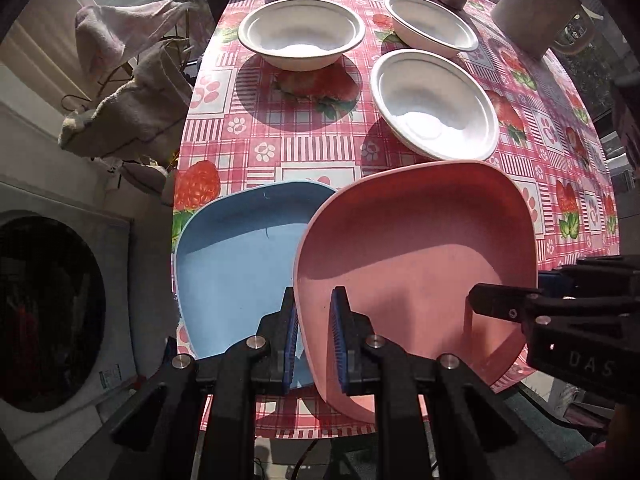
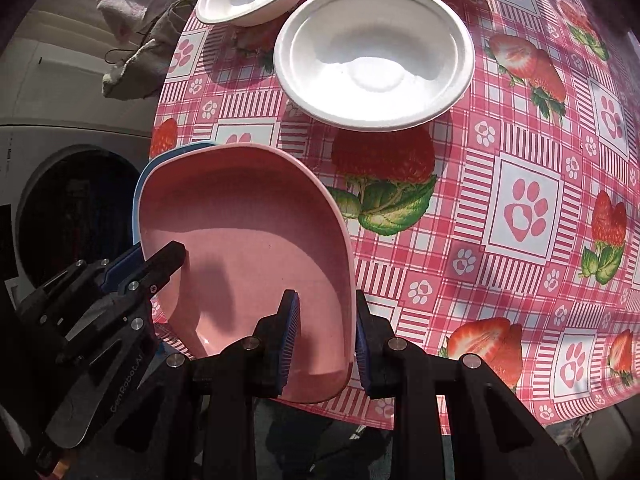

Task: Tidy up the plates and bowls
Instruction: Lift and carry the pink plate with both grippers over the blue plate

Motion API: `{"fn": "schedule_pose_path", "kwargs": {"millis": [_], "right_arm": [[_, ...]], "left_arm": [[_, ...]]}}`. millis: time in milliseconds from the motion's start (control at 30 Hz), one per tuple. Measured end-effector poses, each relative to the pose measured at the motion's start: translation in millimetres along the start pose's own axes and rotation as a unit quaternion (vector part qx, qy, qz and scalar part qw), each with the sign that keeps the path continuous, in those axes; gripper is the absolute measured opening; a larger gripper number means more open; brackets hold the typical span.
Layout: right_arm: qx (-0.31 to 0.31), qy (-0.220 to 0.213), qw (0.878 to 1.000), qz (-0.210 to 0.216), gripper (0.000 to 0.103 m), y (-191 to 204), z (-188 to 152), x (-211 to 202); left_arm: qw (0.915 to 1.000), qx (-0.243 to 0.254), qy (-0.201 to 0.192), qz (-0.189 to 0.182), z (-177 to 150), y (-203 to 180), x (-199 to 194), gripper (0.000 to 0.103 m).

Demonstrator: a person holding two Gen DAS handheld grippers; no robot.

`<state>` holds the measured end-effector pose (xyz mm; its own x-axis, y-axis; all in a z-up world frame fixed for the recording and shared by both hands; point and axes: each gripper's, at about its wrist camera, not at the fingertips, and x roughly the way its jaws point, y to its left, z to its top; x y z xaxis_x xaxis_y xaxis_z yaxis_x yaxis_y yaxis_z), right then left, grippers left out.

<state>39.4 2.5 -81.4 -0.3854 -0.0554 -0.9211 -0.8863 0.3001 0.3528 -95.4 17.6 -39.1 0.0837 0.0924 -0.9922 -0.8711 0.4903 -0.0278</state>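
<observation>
Left claw (image 1: 314, 344): clenched on the left rim of the pink plate (image 1: 416, 264), one blue pad inside the rim and one outside, pointing almost straight down.
Right claw (image 2: 326, 344): clamped on the opposite, right rim of that same pink plate (image 2: 248, 240), rim wall pinched between its pads; both hands carry one plate between them.
Pink plate: up off the counter (image 1: 304, 148) and tilted, hanging over its near edge, long axis running away from the claws toward the bowls.
Blue plate (image 1: 236, 256): here's the relation that counts. It lies flat on the counter just to the left of the pink plate and below it, and the pink rim already overlaps its right side. From the right wrist only a sliver of blue rim (image 2: 148, 176) peeks out behind the pink.
Nearer hand: the left claw sits right over the blue plate; the right is a plate-width off.
Likely move: slide left and lower to nest pink on blue, I'd judge.
Paper bowls: nearest (image 1: 434, 106), then two more (image 1: 302, 32) (image 1: 432, 24), well apart beyond the plates, not yet stacked.
</observation>
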Motion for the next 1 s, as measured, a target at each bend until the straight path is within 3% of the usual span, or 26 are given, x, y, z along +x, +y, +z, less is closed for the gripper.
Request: {"fn": "schedule_pose_path", "kwargs": {"millis": [533,1000], "right_arm": [[-0.073,0.01,0.997,-0.001,0.029,64,9,9],[-0.061,0.028,0.998,0.017,0.029,73,18,26]], "left_arm": [[0.9967,-0.074,0.002,0.033,-13,56,0,0.018],[0.9948,-0.088,0.005,0.051,-9,72,8,0.018]]}}
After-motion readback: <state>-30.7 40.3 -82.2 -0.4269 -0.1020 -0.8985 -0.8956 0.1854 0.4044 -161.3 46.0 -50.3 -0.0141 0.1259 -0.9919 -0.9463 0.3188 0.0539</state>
